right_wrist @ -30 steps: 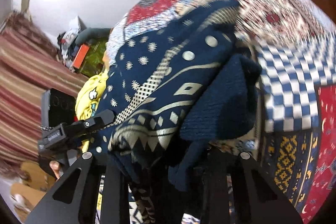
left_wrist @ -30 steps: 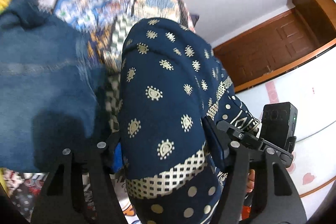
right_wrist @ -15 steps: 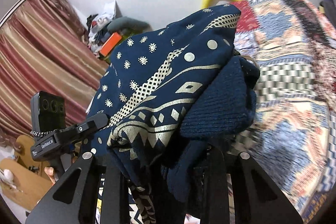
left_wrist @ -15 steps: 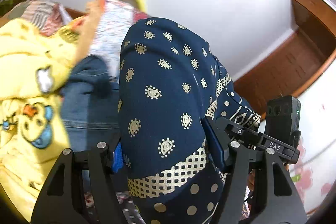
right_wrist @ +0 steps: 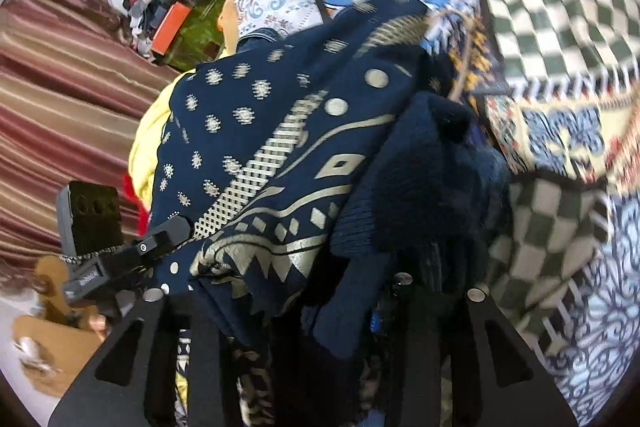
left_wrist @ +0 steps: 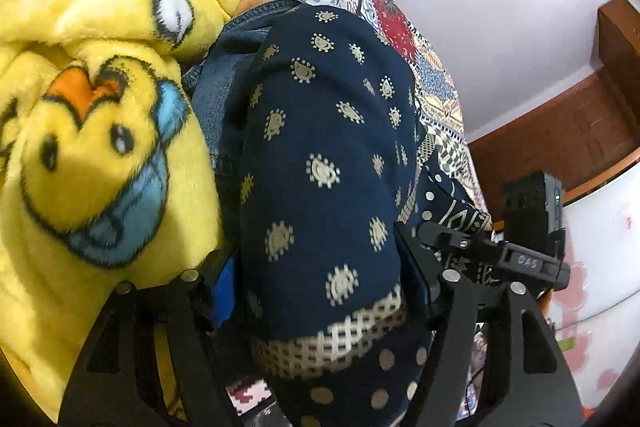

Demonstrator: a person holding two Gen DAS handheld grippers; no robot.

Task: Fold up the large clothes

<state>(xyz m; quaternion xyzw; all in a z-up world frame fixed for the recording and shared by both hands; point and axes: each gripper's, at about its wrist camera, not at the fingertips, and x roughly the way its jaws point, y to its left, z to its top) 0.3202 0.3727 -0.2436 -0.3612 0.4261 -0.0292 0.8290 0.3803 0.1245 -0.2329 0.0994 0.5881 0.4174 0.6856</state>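
A folded navy garment with gold print (left_wrist: 320,167) fills the middle of both views (right_wrist: 260,155). My left gripper (left_wrist: 316,275) is shut on one end of the bundle. My right gripper (right_wrist: 320,291) is shut on the other end, where a plain navy knit part (right_wrist: 420,179) bulges out. The bundle is held over a patchwork bedspread (right_wrist: 560,27), close to a blue denim garment (left_wrist: 216,95). Each view shows the other gripper at its edge, the right in the left wrist view (left_wrist: 500,255) and the left in the right wrist view (right_wrist: 132,251).
A yellow plush duck blanket (left_wrist: 92,131) lies to the left of the bundle, against the denim. A striped red curtain (right_wrist: 60,99) and a cluttered pile (right_wrist: 168,11) are at the far left. A wooden door (left_wrist: 560,131) stands at the right.
Both grippers have swung with the bundle still gripped. The left view turned toward the yellow duck blanket, which is now close. The right view tipped down toward the bedspread.
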